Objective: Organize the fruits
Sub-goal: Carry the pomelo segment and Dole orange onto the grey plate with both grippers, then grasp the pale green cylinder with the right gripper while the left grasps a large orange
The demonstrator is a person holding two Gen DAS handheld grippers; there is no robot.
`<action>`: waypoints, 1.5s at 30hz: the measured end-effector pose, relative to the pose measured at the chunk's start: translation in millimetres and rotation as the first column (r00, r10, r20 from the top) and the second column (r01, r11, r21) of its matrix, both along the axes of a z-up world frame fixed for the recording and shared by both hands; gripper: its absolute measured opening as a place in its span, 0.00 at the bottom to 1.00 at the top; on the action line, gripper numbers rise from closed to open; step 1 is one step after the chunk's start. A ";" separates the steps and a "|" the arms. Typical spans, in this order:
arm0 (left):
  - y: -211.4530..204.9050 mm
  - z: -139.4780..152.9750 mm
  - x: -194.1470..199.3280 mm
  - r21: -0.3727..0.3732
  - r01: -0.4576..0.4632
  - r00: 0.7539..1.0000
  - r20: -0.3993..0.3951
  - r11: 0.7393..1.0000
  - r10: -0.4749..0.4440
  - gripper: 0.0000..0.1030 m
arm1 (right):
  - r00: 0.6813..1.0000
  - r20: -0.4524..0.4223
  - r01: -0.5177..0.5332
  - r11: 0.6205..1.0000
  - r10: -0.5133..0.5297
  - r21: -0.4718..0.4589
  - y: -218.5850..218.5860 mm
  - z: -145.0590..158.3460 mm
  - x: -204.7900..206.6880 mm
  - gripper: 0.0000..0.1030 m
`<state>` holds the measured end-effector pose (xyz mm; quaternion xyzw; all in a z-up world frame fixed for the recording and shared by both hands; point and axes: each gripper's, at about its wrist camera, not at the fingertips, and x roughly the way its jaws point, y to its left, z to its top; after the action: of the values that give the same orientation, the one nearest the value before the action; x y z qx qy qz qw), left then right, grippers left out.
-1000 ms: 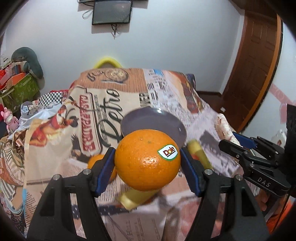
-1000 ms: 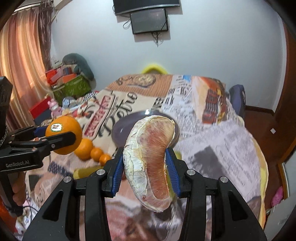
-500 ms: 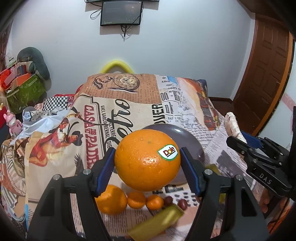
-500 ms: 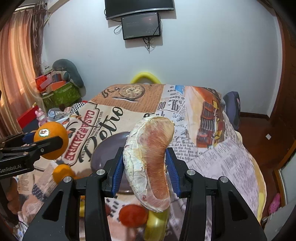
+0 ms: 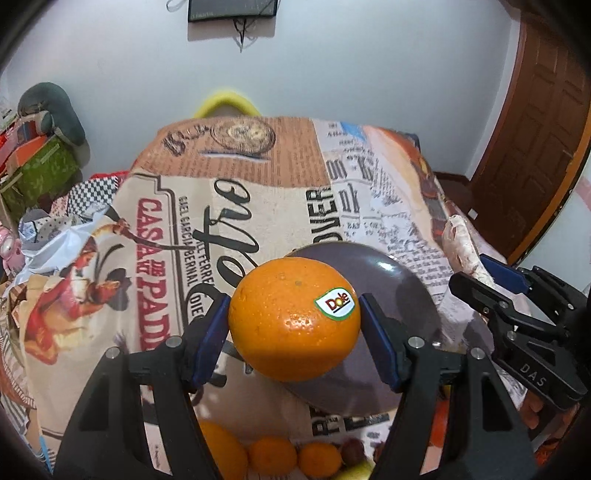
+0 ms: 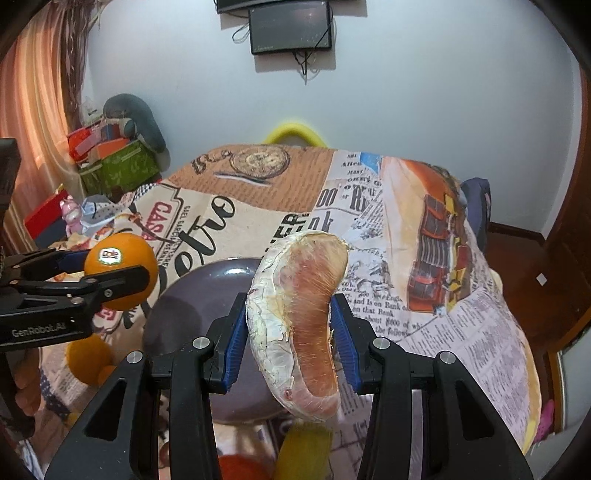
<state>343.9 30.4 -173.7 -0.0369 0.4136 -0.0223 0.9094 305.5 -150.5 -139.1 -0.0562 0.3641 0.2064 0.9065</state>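
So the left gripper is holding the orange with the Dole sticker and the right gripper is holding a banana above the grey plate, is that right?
Not quite. The left gripper does hold the orange with the Dole sticker, but the right gripper holds a peeled pomelo segment, pale and pinkish, not a banana. The right wrist view shows it clamped between the blue pads above the grey plate.

A home bedroom — printed bedspread [image 5: 229,206], wall-mounted screen [image 6: 290,26], wooden door [image 5: 535,122].

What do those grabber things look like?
Both are black plastic with two chunky fingers, silver screws and blue ridged pads. The left hand-held gripper has "GenRobot.AI" printed in white on its side, seen from the right wrist view. The right hand-held gripper has "DAS" printed on its side. No cables or sleeves show.
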 end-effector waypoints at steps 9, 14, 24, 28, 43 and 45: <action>-1.9 -32.4 31.0 0.017 0.037 0.995 -0.095 0.999 -0.035 0.67 | 0.995 -0.096 -0.042 0.997 0.036 -0.061 12.7 -27.2 22.8 0.39; -3.8 -46.6 40.1 0.013 0.060 0.988 -0.147 0.998 -0.057 0.67 | 0.988 -0.139 -0.077 0.991 0.062 -0.107 20.8 -40.3 28.8 0.39; -8.6 -50.1 43.0 0.036 0.075 0.987 -0.147 0.997 -0.069 0.67 | 0.973 -0.213 -0.114 0.986 0.086 -0.125 23.7 -56.7 33.4 0.40; -3.7 -45.6 41.2 -0.024 0.066 0.989 -0.130 0.998 -0.068 0.69 | 0.981 -0.181 -0.090 0.989 0.069 -0.114 21.4 -50.9 28.7 0.47; 14.9 5.3 -14.7 -0.003 0.019 1.000 -0.015 1.000 -0.019 0.71 | 0.995 -0.095 -0.041 0.996 0.034 -0.076 5.7 -7.9 -18.2 0.53; 19.1 9.5 -23.2 -0.002 0.013 1.000 -0.010 1.000 -0.013 0.71 | 0.997 -0.079 -0.034 0.996 0.027 -0.085 4.3 -2.6 -26.4 0.53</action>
<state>320.7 49.5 -164.2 -0.0350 0.4182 -0.0285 0.9072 279.1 -146.2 -141.7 -0.0926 0.4065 0.2063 0.8852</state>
